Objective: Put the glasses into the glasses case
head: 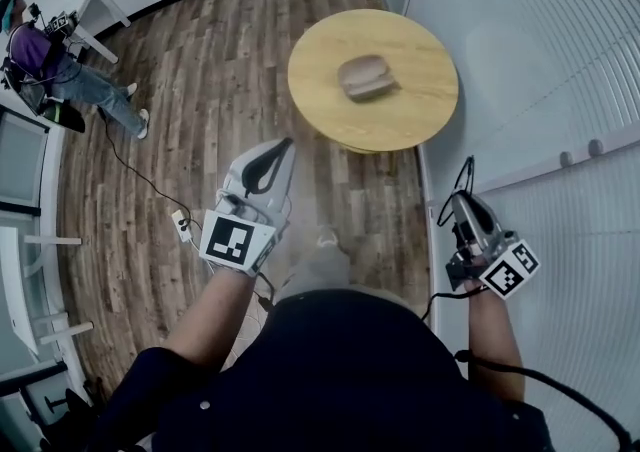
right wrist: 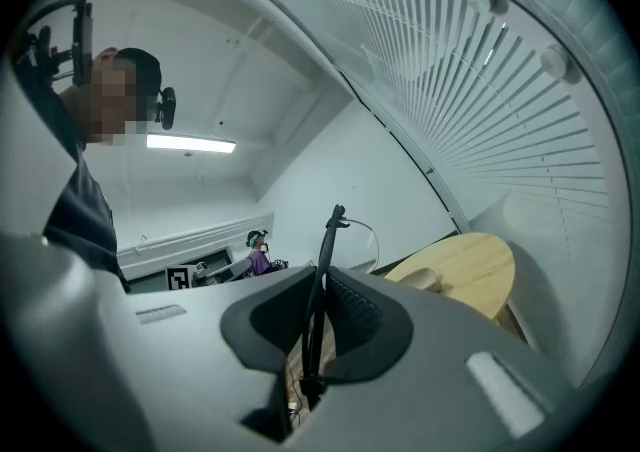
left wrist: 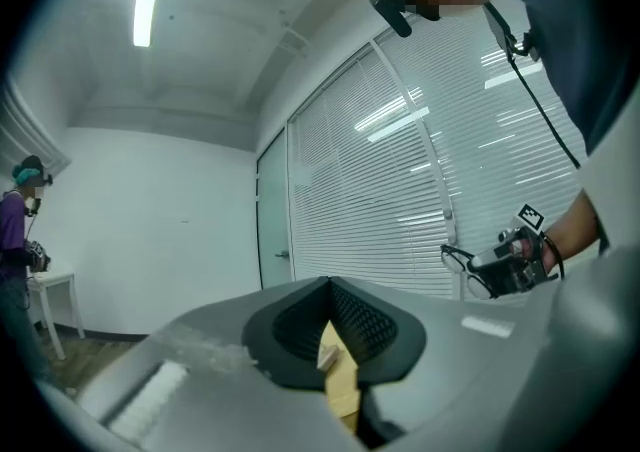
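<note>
1. The glasses (right wrist: 322, 258) are sitting in the right gripper (right wrist: 320, 325). One thin black temple is running up between the jaws, and the rest of the frame is sticking out past the tips. In the left gripper view the lenses (left wrist: 462, 265) are hanging off the front of that gripper (left wrist: 510, 262).
2. The glasses case (head: 368, 78) is lying closed near the middle of the round wooden table (head: 420, 110), well apart from the glasses. In the right gripper view the case (right wrist: 425, 280) is showing ahead and to the right, on the same table top (right wrist: 485, 265).
3. A stretch of wooden floor (head: 200, 90) is lying between the person and the table. The table is standing just beside a wall of white blinds (head: 540, 60).
4. A power strip (head: 181, 225) with its cable is lying on the floor near the left gripper. At the far left another person in a purple top (head: 40, 55) is sitting beside a white table (head: 95, 15).
5. The right gripper (head: 462, 202) is gripping narrowly, its pads pressing on the temple of the glasses.
6. The left gripper (head: 285, 145) is pointing towards the table. Its jaws (left wrist: 328, 315) are meeting at the tips and nothing is sitting between them.
</note>
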Tool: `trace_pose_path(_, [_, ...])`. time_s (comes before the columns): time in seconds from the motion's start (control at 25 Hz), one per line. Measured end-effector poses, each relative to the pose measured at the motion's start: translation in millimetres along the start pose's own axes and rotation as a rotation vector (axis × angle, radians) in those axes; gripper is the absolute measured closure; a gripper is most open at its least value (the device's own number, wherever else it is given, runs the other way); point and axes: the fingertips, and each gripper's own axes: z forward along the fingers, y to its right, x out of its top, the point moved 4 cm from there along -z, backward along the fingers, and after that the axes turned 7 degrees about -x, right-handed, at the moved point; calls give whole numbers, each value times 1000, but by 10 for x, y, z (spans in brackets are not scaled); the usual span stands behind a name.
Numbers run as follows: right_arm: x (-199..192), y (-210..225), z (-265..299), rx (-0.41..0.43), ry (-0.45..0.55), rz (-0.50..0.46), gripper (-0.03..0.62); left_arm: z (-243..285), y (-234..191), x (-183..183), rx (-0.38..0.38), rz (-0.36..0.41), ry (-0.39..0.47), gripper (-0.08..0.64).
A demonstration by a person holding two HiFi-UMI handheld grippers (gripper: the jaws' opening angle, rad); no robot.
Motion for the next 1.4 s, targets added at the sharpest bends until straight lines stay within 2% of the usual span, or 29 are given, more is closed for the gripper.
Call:
trace_pose_path(0.16, [107, 15, 446, -22, -1, 0, 557, 265, -440, -21, -29, 1, -11, 560])
trace_pose_path(0.48, [264, 54, 1122, -70, 25, -6, 557, 654, -1085, -105, -95, -4, 34, 560])
trace_pose_path(0.76, [334, 136, 1344, -95, -10, 0, 557, 861, -1270, -156, -105, -20, 30, 560])
trace_pose_path(0.92, [464, 272, 1585, -84, -13, 0, 557, 945, -1403, -143, -83, -38, 37, 560])
trace_pose_path(1.4, [761, 712, 2312, 16, -22, 0, 557, 1285, -1808, -63, 16, -18, 25, 560])
